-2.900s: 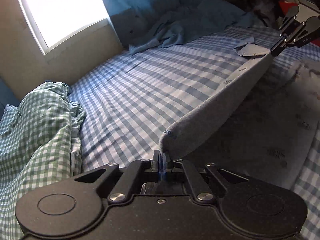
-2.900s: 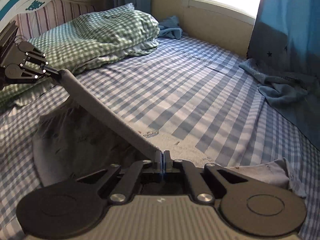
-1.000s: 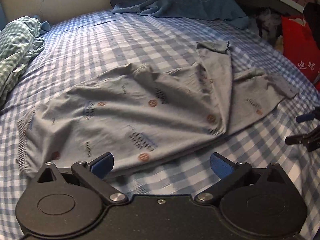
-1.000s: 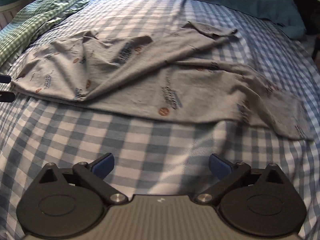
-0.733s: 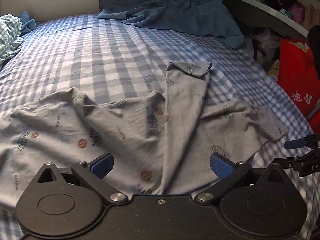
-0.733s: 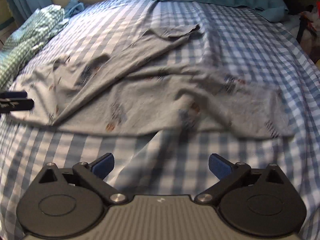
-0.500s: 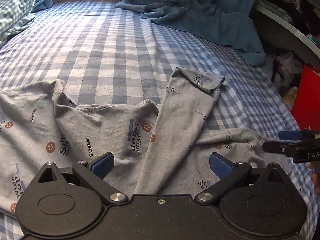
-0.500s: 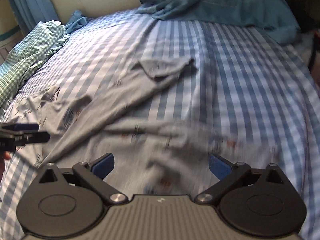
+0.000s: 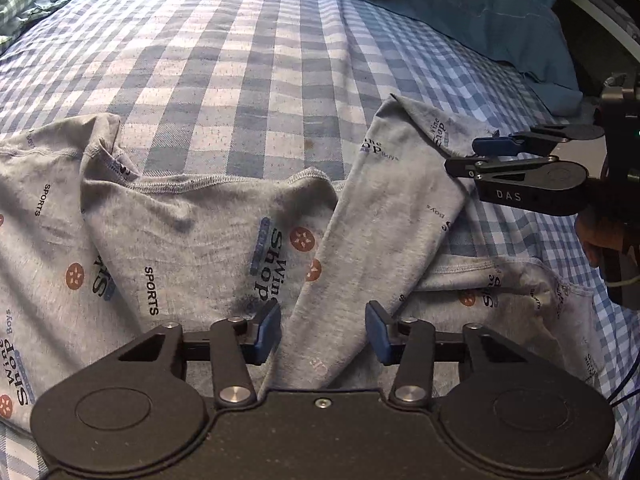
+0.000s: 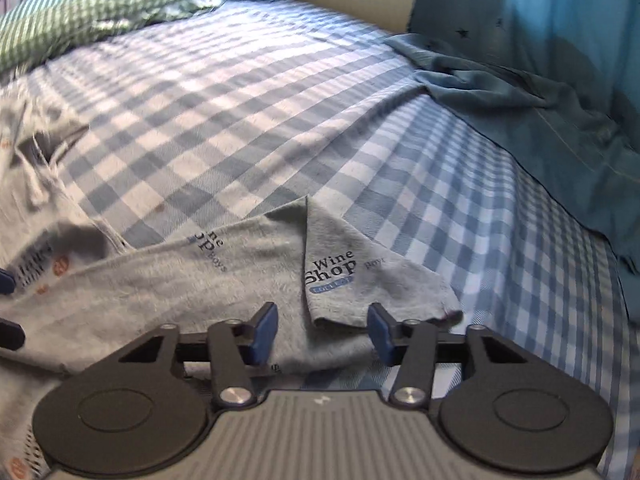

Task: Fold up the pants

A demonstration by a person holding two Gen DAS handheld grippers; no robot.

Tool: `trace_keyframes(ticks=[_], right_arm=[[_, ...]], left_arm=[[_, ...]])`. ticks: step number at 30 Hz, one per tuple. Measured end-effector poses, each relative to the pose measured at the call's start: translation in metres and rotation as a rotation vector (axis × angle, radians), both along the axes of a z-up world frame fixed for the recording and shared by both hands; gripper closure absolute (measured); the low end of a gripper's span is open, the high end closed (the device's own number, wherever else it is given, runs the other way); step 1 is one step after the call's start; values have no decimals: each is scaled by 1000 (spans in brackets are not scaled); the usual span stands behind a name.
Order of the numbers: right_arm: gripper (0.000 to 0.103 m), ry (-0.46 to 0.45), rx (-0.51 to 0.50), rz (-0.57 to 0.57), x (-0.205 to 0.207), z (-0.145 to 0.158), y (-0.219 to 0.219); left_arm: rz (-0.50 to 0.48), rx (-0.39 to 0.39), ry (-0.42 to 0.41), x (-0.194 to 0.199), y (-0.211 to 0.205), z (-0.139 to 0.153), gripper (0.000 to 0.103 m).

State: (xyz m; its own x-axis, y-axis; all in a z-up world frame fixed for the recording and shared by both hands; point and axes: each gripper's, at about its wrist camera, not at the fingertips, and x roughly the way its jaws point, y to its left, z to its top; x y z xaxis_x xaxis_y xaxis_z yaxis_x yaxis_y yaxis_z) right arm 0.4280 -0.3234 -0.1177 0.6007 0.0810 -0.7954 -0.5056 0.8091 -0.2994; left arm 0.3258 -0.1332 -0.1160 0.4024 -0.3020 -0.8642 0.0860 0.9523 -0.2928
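1. Pants [image 9: 192, 240], grey with "Wine Shop" and "SPORTS" prints, are spread rumpled on the blue checked bedsheet [image 9: 248, 64]; one leg is folded back diagonally over the rest, its hem end turned over.
2. Left gripper [image 9: 322, 330]: jaws have just been closing and are seen about half spread. The folded leg runs between the blue pads [image 9: 267, 330]; no pad is seen pressing the cloth.
3. Right gripper [image 10: 322, 330]: jaws likewise have just been closing, about half spread, set over the turned-over hem end of the leg [image 10: 352, 276]. Cloth lies between the pads, unpinched. From the left wrist view this gripper [image 9: 468, 156] is seen side-on at the leg's end, with part of a hand [image 9: 600, 236] behind it.
4. Surroundings: a green checked quilt [image 10: 100, 4] is bunched at the far left; a teal cloth [image 10: 540, 96] lies crumpled along the right edge beneath a blue curtain [image 10: 540, 8].
5. Left part of the right wrist view is motion-blurred; the pants' waist end is cut off there.
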Motion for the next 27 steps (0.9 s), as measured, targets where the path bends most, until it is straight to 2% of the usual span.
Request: trace_keyframes(ticks=[1,2,4,7,12,15,18,21,27], right_arm=[[73,-2,-20,15,0,-3,1],[90,-3,-29,28,0,-5,1],[98,-22,-21,40,-3,-2,-4],[101,-78,-20,43,-13,14,-17],[101,-197,-50,47,-52,64,-53],[101,-242,-70,30,-89,91,-82],[101,-244,-94,-5,-129,102,-109],[101,-189,-106,-58,-167,95,-132],[102,-41,-81,-188,-225,41,-153]], left_arm=[[-12,-1,12,1,-1,-2,74],[-23,2,22,2,-2,-3,89],[-43,26,24,2,-5,-3,103],[-64,57,-3,-1,-8,3,103],[-116,85,-93,-14,-6,30,103],[-202,114,-175,-29,-10,48,103],[-322,183,-246,-49,-22,60,103],[-447,258,-283,-71,-35,60,103],[-588,337,-245,-97,-50,42,103]])
